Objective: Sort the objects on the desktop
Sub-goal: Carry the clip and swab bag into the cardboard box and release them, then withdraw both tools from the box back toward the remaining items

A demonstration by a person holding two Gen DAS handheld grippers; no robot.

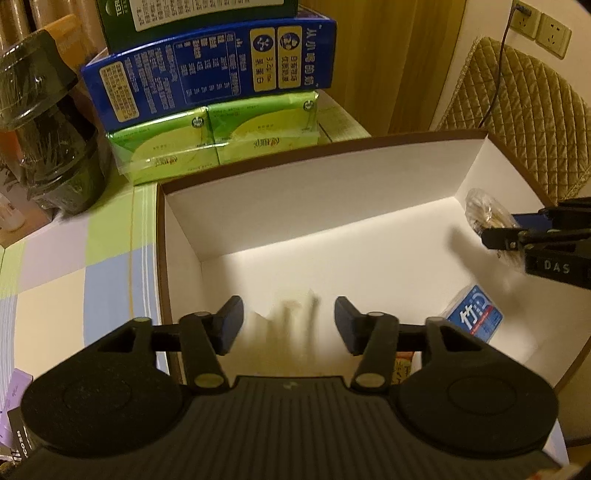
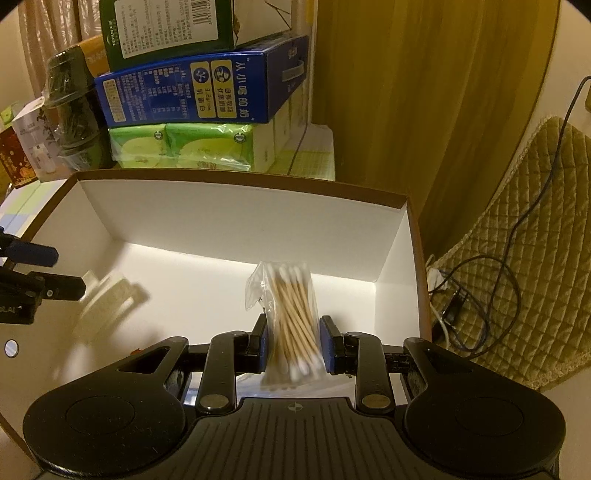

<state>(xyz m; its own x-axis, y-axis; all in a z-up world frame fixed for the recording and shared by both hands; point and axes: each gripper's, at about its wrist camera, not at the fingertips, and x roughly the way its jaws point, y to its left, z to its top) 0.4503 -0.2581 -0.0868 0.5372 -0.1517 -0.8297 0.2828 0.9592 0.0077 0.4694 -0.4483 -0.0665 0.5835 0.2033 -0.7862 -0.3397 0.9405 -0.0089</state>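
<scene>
Two handheld grippers hang over an open white box [image 1: 332, 192] with a brown rim, set on a tablecloth [image 1: 74, 258] of pale checks. The right gripper [image 2: 293, 343] is clenched on a clear bag of cotton swabs [image 2: 291, 314], its blue pads pressing both sides of the bundle, which stands nearly upright above the box floor; from the left wrist camera the same bag [image 1: 487, 214] shows at the right edge, held near the box's far right corner. The left gripper [image 1: 288, 325] stands released, its pads apart and touching nothing; between them, lower in the box, is a pale, badly blurred thing [image 1: 291, 321] that cannot be identified. The right wrist camera shows that same pale blur [image 2: 107, 295] just beside the left gripper's tips [image 2: 48, 269]. A small blue and white packet [image 1: 474, 315] lies on the box floor at the near right. Behind the box, a blue carton [image 1: 210, 70] rests on green tissue packs [image 1: 218, 144], with a green carton [image 2: 166, 26] on top and a dark wrapped container [image 1: 48, 129] to the left. A quilted chair cushion [image 2: 517, 240] with a cable [image 2: 491, 288] across it stands to the right.
</scene>
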